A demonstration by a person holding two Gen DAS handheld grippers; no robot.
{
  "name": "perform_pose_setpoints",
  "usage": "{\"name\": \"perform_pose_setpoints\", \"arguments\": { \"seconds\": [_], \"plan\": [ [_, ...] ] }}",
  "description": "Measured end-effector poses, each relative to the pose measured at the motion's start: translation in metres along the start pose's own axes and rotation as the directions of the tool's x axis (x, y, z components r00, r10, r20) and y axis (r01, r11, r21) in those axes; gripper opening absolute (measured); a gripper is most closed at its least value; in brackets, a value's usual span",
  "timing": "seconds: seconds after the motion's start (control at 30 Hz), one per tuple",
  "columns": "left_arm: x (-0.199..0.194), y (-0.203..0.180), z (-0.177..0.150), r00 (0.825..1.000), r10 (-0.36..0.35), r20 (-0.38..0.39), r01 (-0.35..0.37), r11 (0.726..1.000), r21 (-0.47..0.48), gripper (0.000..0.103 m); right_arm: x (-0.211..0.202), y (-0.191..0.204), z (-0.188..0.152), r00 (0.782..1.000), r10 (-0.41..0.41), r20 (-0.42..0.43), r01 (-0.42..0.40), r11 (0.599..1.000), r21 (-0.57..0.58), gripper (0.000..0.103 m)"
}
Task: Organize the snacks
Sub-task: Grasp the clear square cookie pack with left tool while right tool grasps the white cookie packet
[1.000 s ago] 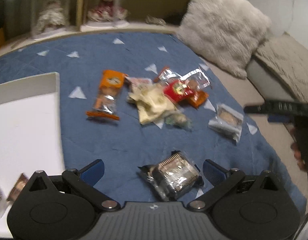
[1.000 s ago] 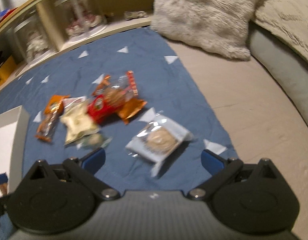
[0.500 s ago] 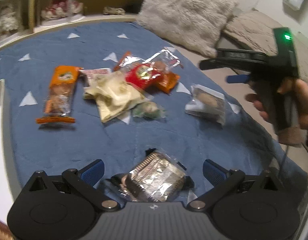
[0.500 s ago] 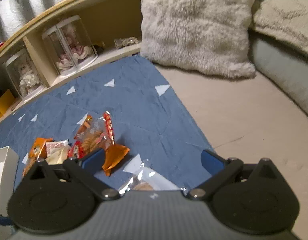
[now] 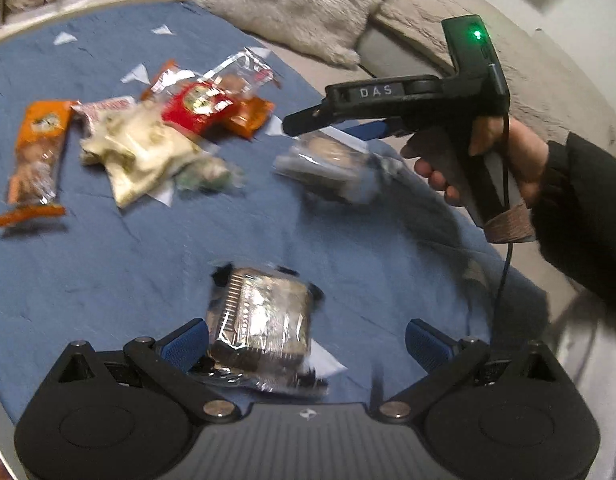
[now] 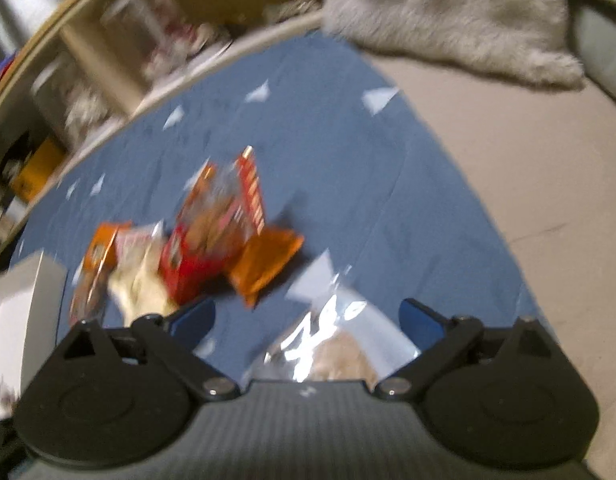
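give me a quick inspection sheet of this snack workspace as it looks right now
surface: blue blanket with white triangles, spread over a beige cushion.
job's things: dark foil snack pack between the open left tongs; clear cookie pack under the right tongs; pile of red pack, cream pack, orange pack and small orange pack.
clutter: white box at the left edge.
grippers: both open, neither gripping anything; a hand holds the right one.
cables: black cable hanging from the right handle.
surroundings: furry grey pillow, shelf with glass domes, blurred.
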State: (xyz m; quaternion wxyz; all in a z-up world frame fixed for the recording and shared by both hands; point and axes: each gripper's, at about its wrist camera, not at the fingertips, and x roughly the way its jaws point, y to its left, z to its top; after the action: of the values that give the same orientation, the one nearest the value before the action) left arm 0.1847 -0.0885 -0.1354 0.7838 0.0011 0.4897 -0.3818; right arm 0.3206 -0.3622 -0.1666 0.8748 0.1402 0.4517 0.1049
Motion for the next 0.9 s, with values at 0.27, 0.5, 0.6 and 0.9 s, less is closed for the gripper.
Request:
{"name": "perform_pose_setpoints", "arguments": {
  "seconds": [0.27,0.5,0.6,0.9],
  "plan": [
    [0.000,-0.005,0.000,0.998,0.063,0.004,-0.063,0.995,-0.079,0.103,-0.011,0.023,-0.023,0.989,0.035,-0.143,-0.047,0.995,-0.086,0.099],
    [0.002,-0.004,0.005,0.974,0.223,0.029,-0.219,0.971,-0.100,0.103,-0.004,0.047,-0.024,0.981,-0.138,-0.137,0.126,0.988,-0.091,0.091],
    [0.003,-0.004,0.006,0.973,0.228,0.039,-0.225,0.971,-0.084,0.102,0.004,0.061,-0.026,0.967,-0.212,-0.143,0.192,0.971,-0.139,0.090],
    [0.019,-0.018,0.003,0.965,0.262,0.013,-0.262,0.965,0.013,0.080,0.009,0.067,-0.030,0.946,-0.297,-0.134,0.278,0.950,-0.140,0.072]
  ]
}}
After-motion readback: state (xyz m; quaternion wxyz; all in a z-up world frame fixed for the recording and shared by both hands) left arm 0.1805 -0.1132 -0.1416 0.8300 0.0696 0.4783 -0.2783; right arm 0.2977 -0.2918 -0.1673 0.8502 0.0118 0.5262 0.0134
